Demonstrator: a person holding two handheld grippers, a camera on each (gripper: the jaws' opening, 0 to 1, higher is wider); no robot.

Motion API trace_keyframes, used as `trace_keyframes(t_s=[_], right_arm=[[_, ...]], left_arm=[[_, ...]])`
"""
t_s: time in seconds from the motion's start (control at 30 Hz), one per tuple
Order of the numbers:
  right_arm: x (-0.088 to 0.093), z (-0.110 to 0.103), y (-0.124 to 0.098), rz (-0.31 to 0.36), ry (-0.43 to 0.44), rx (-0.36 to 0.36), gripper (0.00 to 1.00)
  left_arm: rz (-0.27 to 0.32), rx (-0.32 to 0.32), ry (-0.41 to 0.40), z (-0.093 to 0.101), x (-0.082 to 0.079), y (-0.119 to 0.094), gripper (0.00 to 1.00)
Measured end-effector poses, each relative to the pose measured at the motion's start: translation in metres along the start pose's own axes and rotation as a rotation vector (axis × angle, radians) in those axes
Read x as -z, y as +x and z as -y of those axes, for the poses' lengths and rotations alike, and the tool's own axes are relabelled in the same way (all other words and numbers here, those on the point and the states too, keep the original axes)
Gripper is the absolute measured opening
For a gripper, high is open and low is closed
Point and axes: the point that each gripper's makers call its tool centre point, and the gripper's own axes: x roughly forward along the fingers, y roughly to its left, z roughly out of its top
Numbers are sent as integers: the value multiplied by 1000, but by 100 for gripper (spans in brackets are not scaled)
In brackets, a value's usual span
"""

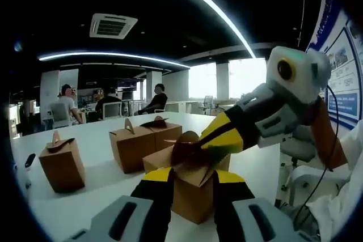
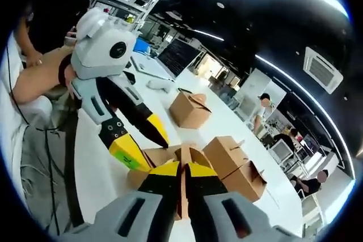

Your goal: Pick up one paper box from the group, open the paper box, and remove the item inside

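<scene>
While the left gripper (image 1: 191,181) clamps the near paper box (image 1: 193,196) on the white table (image 1: 102,179), the right gripper (image 2: 182,173) pinches its top flap (image 2: 182,154), three boxes (image 1: 139,143) beyond.

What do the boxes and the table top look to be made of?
Boxes: brown kraft paperboard by the look, matte, with creased fold lines and thin curved tab flaps that bend.
Table: smooth white surface, likely laminate or painted board; it shows soft shadows and a faint sheen, but the core cannot be told.
</scene>
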Motion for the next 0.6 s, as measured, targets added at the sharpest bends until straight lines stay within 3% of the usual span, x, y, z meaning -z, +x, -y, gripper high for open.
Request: trace_keyframes(t_s=[0.6], right_arm=[[-4, 12, -14, 30, 37, 36, 5]], left_arm=[[2, 2, -1, 0, 0, 0, 29]])
